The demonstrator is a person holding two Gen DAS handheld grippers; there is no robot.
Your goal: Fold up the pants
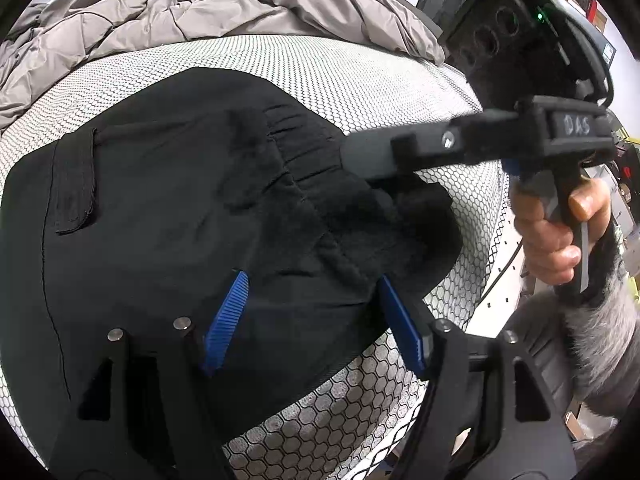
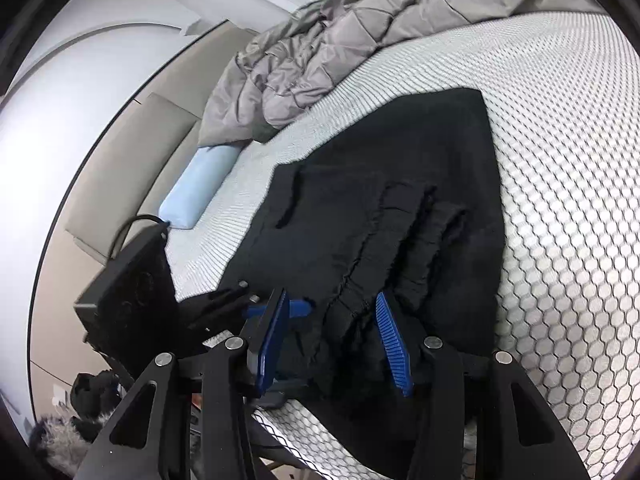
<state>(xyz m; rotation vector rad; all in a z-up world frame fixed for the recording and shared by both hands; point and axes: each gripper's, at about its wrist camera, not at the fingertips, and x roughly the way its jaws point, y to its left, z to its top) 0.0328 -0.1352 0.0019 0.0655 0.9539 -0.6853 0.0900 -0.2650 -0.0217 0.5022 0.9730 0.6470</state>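
Black fleece-lined pants (image 1: 160, 200) lie folded on the honeycomb-patterned mattress (image 1: 320, 64), waistband toward the near edge. My left gripper (image 1: 314, 324) hovers open over the pants' near edge, and the cloth under it touches neither blue pad. In the right wrist view my right gripper (image 2: 332, 342) is shut on a thick bunch of the pants (image 2: 400, 160) at the gathered waistband. The left wrist view shows the right gripper (image 1: 376, 168) reaching in from the right, held by a hand (image 1: 552, 236). The left gripper's fingers (image 2: 298, 308) show just left of it.
A crumpled grey quilt (image 1: 200, 12) is heaped at the far side of the mattress (image 2: 560, 160). A light blue pillow (image 2: 200, 184) lies by the beige headboard. The mattress edge (image 1: 480, 260) drops off at the right, with shelves and clutter beyond it.
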